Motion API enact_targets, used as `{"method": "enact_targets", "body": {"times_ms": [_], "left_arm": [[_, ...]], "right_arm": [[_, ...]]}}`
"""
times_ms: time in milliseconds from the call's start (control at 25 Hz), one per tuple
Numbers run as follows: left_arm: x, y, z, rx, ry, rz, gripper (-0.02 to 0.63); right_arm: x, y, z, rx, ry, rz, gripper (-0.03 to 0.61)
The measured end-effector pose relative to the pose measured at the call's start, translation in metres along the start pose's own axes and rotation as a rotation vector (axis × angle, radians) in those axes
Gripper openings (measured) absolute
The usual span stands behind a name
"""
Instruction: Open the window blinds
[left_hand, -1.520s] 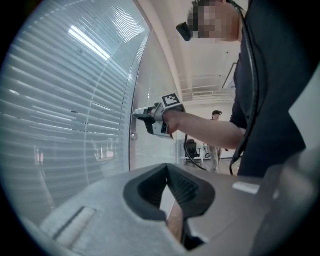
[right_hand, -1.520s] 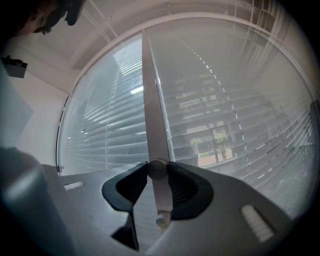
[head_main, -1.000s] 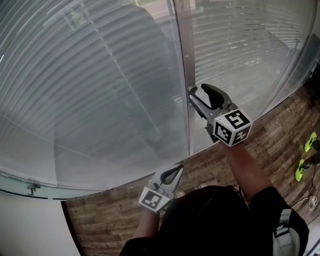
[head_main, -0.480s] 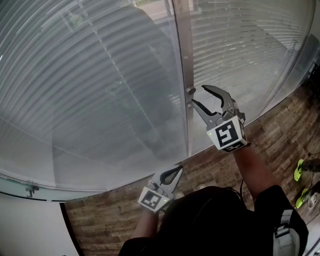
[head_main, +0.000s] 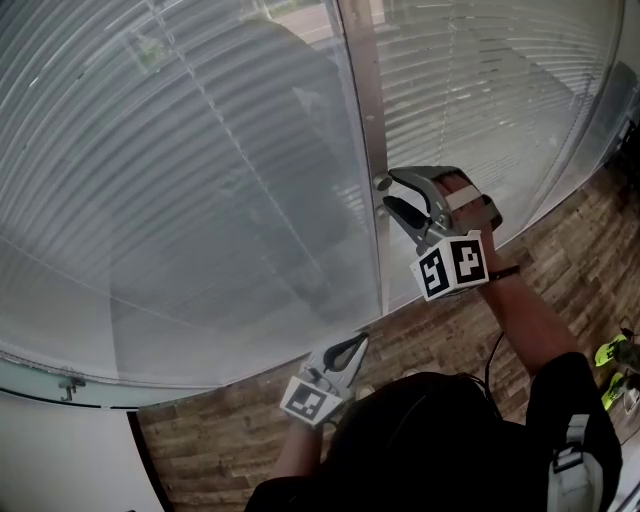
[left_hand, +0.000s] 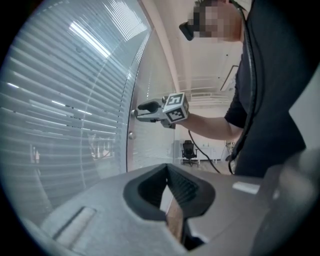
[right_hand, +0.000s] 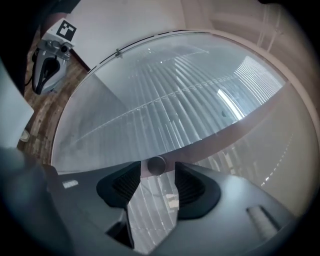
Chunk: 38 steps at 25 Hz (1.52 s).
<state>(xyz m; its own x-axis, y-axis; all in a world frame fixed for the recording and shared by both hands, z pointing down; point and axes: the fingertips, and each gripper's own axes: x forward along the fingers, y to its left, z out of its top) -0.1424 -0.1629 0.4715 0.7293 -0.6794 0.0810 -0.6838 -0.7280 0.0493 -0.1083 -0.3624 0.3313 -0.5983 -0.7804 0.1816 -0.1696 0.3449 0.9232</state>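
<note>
Grey slatted blinds (head_main: 200, 180) hang lowered behind the glass, directly ahead of both grippers, on either side of a metal frame (head_main: 365, 120).

Right gripper (head_main: 389, 190): held level against the frame, rolled so that one jaw sits above the other in the head view. A small round knob (head_main: 381, 184) projects from the frame and stands between the jaw tips. The jaws are apart and have just been closing. In the right gripper view the knob sits centred at the tips, and a narrow strip of frame shows between it and each pad. No pad is seen pressing on it. A hand (head_main: 470, 200) grips the body just behind the jaws. The marker cube (head_main: 452, 266) sits behind and below that hand.

Left gripper (head_main: 360, 340): held well below the right one and nearer the person, pointing level toward the glass. Its jaws are together and nothing is between them. Through the slit below the pads only floor shows. It touches neither the blinds, the frame nor the knob.

Wood-plank floor (head_main: 230, 430) lies under the left gripper and runs up to the foot of the glass. In the left gripper view an office chair (left_hand: 188, 148) stands far beyond the right gripper, past the person's forearm.
</note>
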Motion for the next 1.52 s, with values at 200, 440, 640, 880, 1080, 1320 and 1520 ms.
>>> {"method": "enact_targets", "body": {"times_ms": [200,440,640,880,1080,1320,1520], "left_arm": [[-0.003,0.001,-0.001,0.003,-0.003,0.005,0.005],[-0.006,-0.002,-0.003,-0.012,0.001,0.011,0.004],[-0.008,-0.002,-0.002,-0.013,-0.006,0.016,0.005],[-0.01,-0.003,-0.005,-0.012,-0.001,0.013,0.005],[-0.008,-0.003,-0.006,-0.011,0.001,0.009,0.005],[-0.008,-0.003,-0.008,-0.019,0.006,0.005,0.005],[-0.008,-0.002,-0.008,-0.018,0.007,0.005,0.005]], "right_arm": [[0.006,0.001,0.004,-0.105,0.02,0.005,0.227],[0.01,0.003,0.003,-0.15,0.044,0.007,0.227],[0.015,0.006,0.0,-0.17,0.061,0.007,0.224],[0.017,0.005,0.001,-0.186,0.065,-0.006,0.185],[0.018,0.004,-0.001,-0.193,0.069,-0.023,0.135],[0.019,0.005,0.0,-0.179,0.066,-0.039,0.132],[0.018,0.005,0.0,-0.158,0.062,-0.045,0.132]]}}
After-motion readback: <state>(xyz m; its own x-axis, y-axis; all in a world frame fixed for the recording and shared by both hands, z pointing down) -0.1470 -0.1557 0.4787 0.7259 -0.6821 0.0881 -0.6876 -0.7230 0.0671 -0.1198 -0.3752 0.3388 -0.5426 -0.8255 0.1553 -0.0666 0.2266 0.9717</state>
